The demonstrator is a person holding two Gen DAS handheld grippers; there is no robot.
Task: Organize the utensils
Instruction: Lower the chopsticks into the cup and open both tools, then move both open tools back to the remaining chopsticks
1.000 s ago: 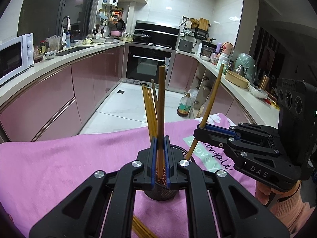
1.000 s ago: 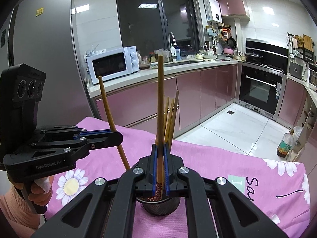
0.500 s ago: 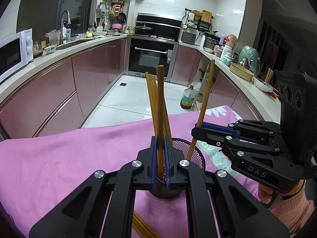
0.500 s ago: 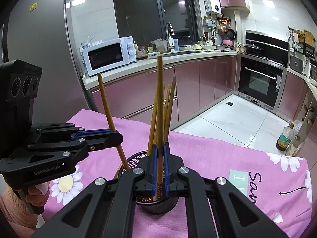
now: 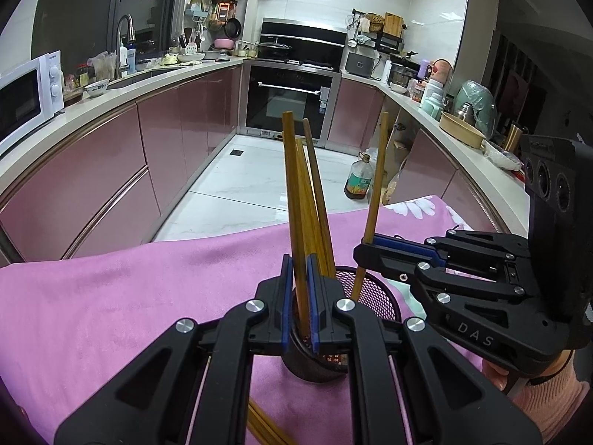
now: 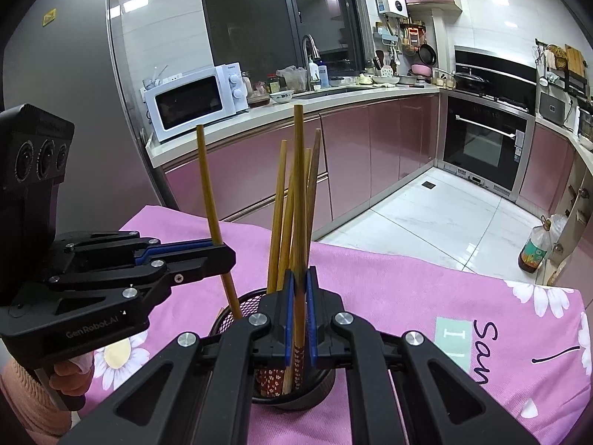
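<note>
Pink-fronted kitchen cabinets curved around a white tiled floor behind a table [image 5: 111, 296] draped in a pink cloth printed with white daisies. On it stood a dark mesh utensil cup [image 5: 374, 293] with a solid base, holding a cluster of long wooden chopsticks [image 6: 276, 215] that leaned against each other, most a warm yellow-brown and one darker and greyer. The left tongs [image 5: 296, 296] were clamped on a light wooden chopstick [image 5: 292, 200], gripped low between blue-lined fingers, its bottom end down inside the cup and patterned in dark red with small pale flowers. The right tongs [image 6: 298, 311] were likewise closed on a second chopstick [image 6: 298, 204], held upright with its red floral tip lowered into the cup among the others. From the right wrist view, the left-held chopstick slanted into the mesh rim at the cup's left side. More chopsticks [image 5: 263, 428] lay flat on the cloth, just in front of the cup.
</note>
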